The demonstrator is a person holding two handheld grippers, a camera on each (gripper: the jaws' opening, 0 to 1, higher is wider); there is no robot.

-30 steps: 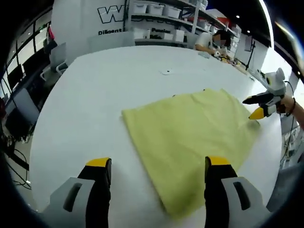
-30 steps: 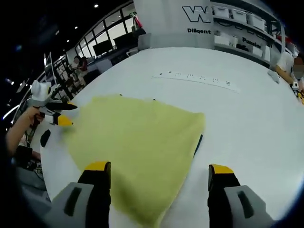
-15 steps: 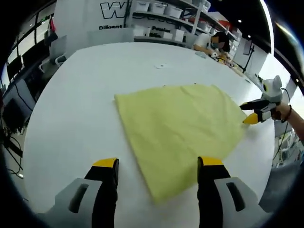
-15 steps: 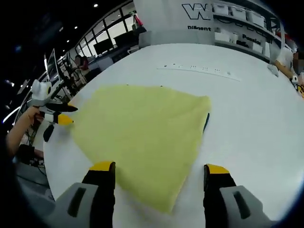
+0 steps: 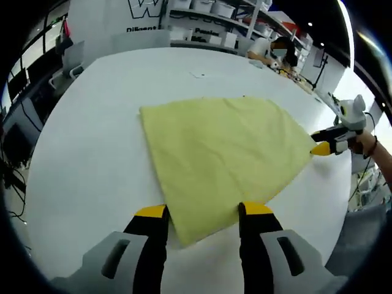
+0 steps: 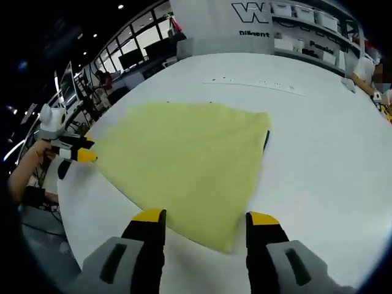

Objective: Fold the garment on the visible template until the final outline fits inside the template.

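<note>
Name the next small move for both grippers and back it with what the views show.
Probably ease each gripper forward and close on its near corner. The yellow garment lies flat on the white table; the left gripper and right gripper each have open jaws either side of a corner, not yet pinching.

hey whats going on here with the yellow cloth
A person is working on a yellow cloth spread flat on a white table, holding a tool in each hand. The left tool points at one corner of the cloth, jaws apart on either side of it. The right tool does the same at the opposite corner. Neither has hold of the cloth yet. A dark line of the template peeks out past one edge, and no fold shows.
</note>
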